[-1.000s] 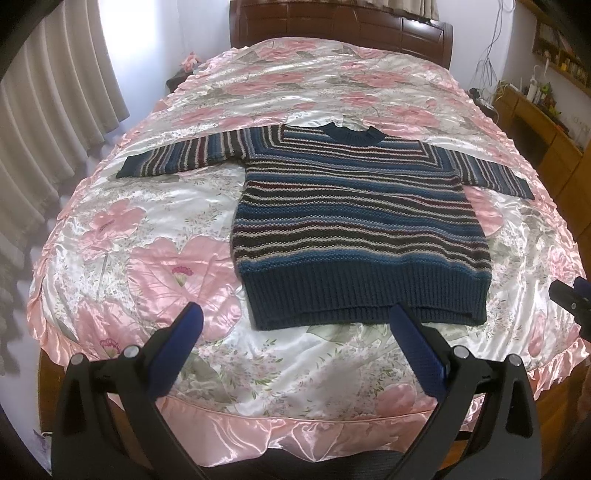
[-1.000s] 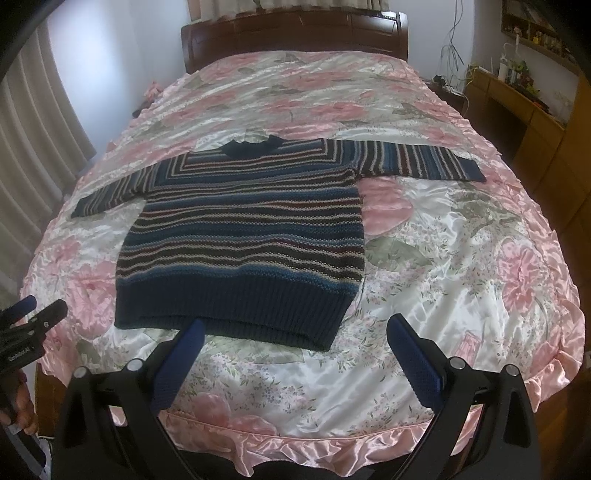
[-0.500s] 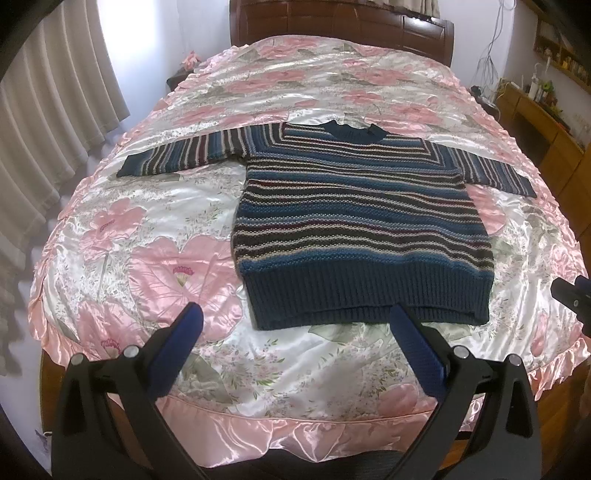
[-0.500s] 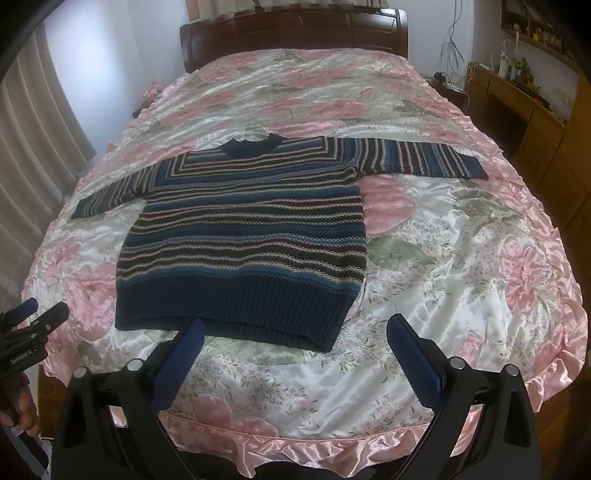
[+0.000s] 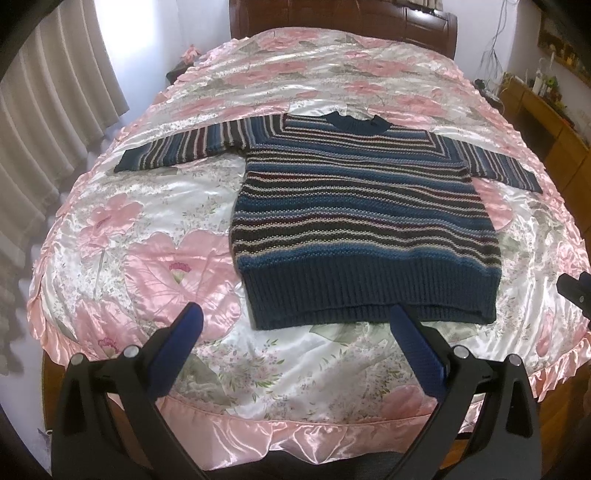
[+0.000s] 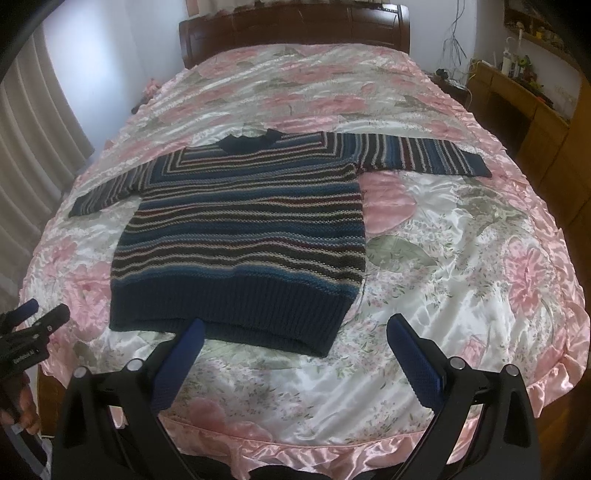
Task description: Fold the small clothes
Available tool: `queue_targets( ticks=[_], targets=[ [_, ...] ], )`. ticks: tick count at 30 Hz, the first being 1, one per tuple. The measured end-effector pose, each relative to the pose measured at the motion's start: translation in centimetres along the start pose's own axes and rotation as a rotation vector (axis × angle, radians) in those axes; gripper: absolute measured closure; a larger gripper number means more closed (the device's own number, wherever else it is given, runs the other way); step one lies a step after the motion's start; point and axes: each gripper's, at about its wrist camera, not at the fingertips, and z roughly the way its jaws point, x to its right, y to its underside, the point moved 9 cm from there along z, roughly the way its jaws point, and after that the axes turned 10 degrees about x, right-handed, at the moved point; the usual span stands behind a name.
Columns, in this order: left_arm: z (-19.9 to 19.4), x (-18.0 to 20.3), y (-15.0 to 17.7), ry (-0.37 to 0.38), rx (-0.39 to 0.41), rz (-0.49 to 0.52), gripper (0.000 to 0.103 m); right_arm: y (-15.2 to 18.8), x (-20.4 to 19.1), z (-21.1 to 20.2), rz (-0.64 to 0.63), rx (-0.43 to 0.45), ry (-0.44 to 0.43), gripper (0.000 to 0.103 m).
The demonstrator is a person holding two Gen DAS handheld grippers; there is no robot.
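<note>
Left wrist view: striped sweater point(image 5: 362, 218) lying flat mid-bed, left gripper point(image 5: 293, 321) hovering with jaws spread wide, right sleeve getting cropped at the frame edge, right wrist view: right gripper point(image 6: 295, 328) gaping empty too, far shelf clutter staying blurry.

A glossy pink-and-white floral satin bedspread point(image 5: 155, 229) with a ruffled pink edge is covering the bed. A dark wooden headboard point(image 6: 295, 26) is standing behind it, pleated beige curtains point(image 5: 44, 110) are hanging left, and a light wooden desk point(image 6: 517, 99) is sitting right.
</note>
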Motion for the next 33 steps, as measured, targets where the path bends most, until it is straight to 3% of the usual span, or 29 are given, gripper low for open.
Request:
queue_targets(
  ticks=[2,7,10,15,20,26,33],
  targets=[
    [0.6,0.3,-0.6,-0.003,-0.006,0.003,0.003,-0.3,1.2,1.0,0.021,-0.050,-0.008,0.004],
    [3.4,3.1,-4.4,-0.026,0.010,0.026,0.003,-4.6,7.4,3.9,0.070,-0.028,0.020,0.004],
    [5.8,5.0,-7.3,-0.021,0.021,0.025,0.003,-9.2,14.1,6.6,0.121,0.020,0.093,0.004],
    [11.1,9.9,-12.6,-0.008,0.040,0.014,0.003,-15.0,24.9,12.7,0.236,-0.005,0.142,0.004],
    [18.1,17.2,-17.6,0.012,0.051,0.000,0.003,-19.9,34.2,18.3,0.243,-0.035,0.223,0.004],
    [26.2,25.3,-21.6,0.061,0.020,-0.015,0.003,-22.0,40.6,25.5,0.288,-0.093,0.180,0.004],
    [31.7,30.3,-23.3,0.052,0.007,-0.014,0.003,-22.7,46.2,30.4,0.381,-0.102,0.160,0.005]
  ],
)
